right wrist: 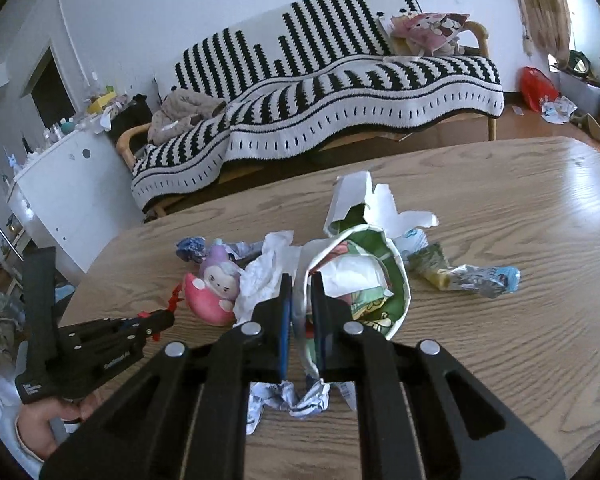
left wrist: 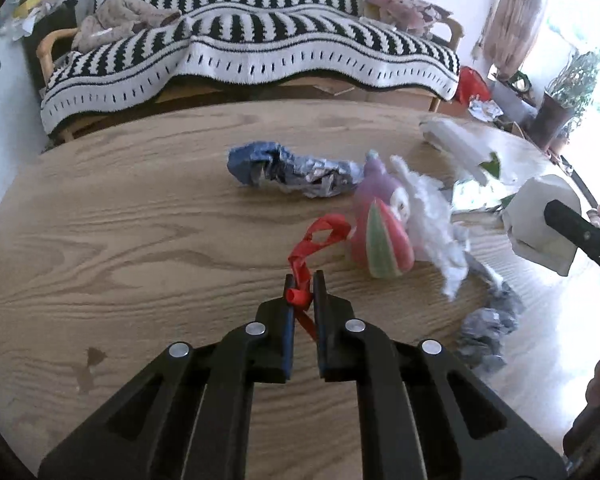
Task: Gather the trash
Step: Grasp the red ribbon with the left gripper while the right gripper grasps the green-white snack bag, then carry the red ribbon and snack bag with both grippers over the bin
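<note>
My left gripper (left wrist: pixel 302 280) is shut on a curly red ribbon (left wrist: pixel 320 238) that trails up toward a pink and purple doll toy (left wrist: pixel 380 236) on the wooden table (left wrist: pixel 120 220). My right gripper (right wrist: pixel 300 280) is shut on the rim of a torn white paper bag with a green printed lining (right wrist: pixel 384 256), which holds crumpled paper. The right wrist view also shows the left gripper (right wrist: pixel 162 320) at the lower left, with the red ribbon (right wrist: pixel 176 298) at its tip. Crumpled white tissue (left wrist: pixel 432 208) lies beside the doll.
A crumpled blue and silver wrapper (left wrist: pixel 288 172) lies mid-table, grey crumpled paper (left wrist: pixel 488 328) near the right. More wrappers (right wrist: pixel 468 276) lie right of the bag, a paper ball (right wrist: pixel 296 398) beneath my right gripper. A striped-blanket sofa (left wrist: pixel 252 48) stands behind the table.
</note>
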`<state>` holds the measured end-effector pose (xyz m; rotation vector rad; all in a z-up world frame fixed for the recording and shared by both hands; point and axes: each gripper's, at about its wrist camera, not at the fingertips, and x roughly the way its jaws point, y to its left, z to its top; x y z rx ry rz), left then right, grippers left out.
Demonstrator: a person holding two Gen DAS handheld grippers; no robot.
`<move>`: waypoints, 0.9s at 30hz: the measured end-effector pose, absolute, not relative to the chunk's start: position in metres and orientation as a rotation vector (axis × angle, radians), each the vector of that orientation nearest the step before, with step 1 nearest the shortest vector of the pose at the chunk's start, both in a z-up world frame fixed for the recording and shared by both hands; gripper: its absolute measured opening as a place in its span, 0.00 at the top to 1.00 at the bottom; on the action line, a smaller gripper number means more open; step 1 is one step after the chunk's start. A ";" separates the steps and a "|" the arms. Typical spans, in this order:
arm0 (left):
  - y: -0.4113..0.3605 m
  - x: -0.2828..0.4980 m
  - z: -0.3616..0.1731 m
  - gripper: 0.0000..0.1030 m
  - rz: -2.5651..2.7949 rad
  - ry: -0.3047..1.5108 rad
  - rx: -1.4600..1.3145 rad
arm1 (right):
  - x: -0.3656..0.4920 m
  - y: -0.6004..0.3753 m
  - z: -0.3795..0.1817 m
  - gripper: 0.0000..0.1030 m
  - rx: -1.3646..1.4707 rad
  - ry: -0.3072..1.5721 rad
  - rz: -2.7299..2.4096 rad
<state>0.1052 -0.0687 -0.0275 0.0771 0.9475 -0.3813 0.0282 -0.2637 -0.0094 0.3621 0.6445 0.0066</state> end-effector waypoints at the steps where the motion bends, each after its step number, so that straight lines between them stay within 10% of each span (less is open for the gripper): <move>1: -0.067 0.101 -0.021 0.93 -0.379 0.938 0.071 | 0.025 -0.264 -0.007 0.90 0.363 0.639 0.006; 27: -0.223 -0.145 0.056 0.93 -0.866 0.899 0.163 | -0.300 -0.389 0.055 0.90 0.434 0.538 -0.303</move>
